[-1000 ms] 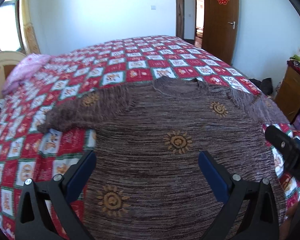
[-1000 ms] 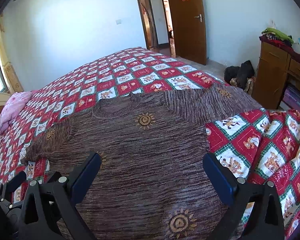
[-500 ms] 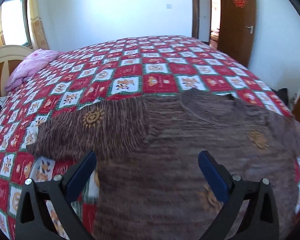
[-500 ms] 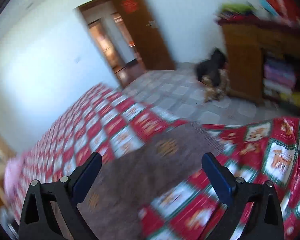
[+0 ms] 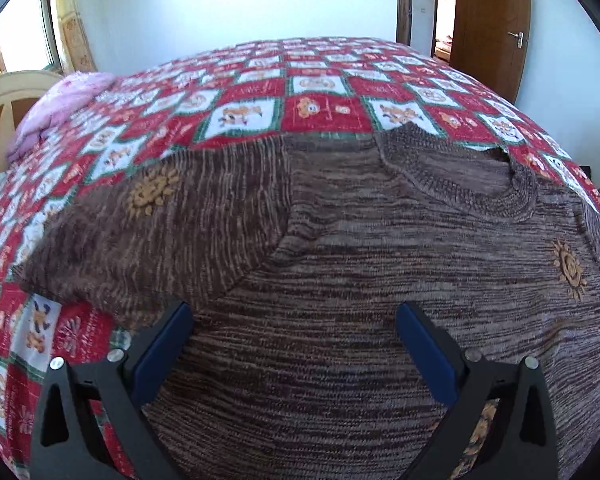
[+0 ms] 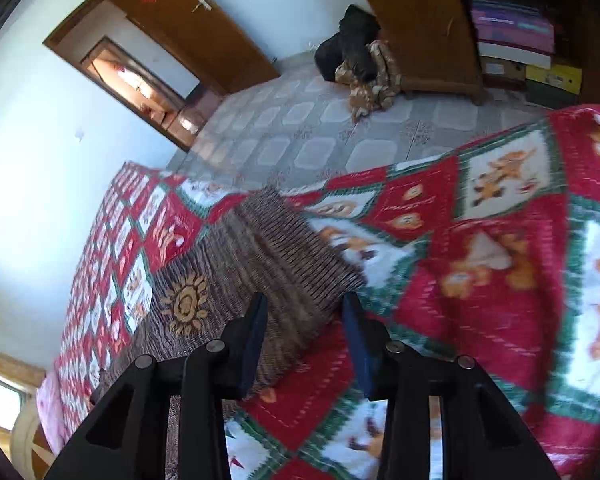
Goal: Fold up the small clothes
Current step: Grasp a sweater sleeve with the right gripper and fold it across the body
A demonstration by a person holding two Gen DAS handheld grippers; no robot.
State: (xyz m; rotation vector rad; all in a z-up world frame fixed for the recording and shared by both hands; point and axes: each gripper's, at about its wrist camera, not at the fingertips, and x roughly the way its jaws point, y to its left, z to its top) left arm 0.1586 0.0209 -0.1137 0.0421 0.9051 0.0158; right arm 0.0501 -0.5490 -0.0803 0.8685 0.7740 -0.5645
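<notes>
A brown knit sweater [image 5: 360, 272] with orange sun motifs lies flat on the red patchwork bedspread [image 5: 300, 92], collar to the upper right. My left gripper [image 5: 294, 322] is open and empty, low over the sweater's body near the left armpit and sleeve. In the right wrist view the sweater's right sleeve [image 6: 284, 256] points away toward the bed edge. My right gripper [image 6: 304, 312] is tilted and partly closed, its jaws straddling the sleeve's edge near the cuff with a gap still showing.
A pink pillow [image 5: 60, 104] and wooden headboard [image 5: 4, 100] lie at far left. Beyond the bed edge are tiled floor [image 6: 312, 136], a dark bag with clothes [image 6: 356, 56], a wooden cabinet [image 6: 428, 28] and a brown door [image 5: 492, 28].
My left gripper moved left and forward toward the left sleeve. My right gripper swung right, tilted, dropped onto the right sleeve and narrowed its jaws.
</notes>
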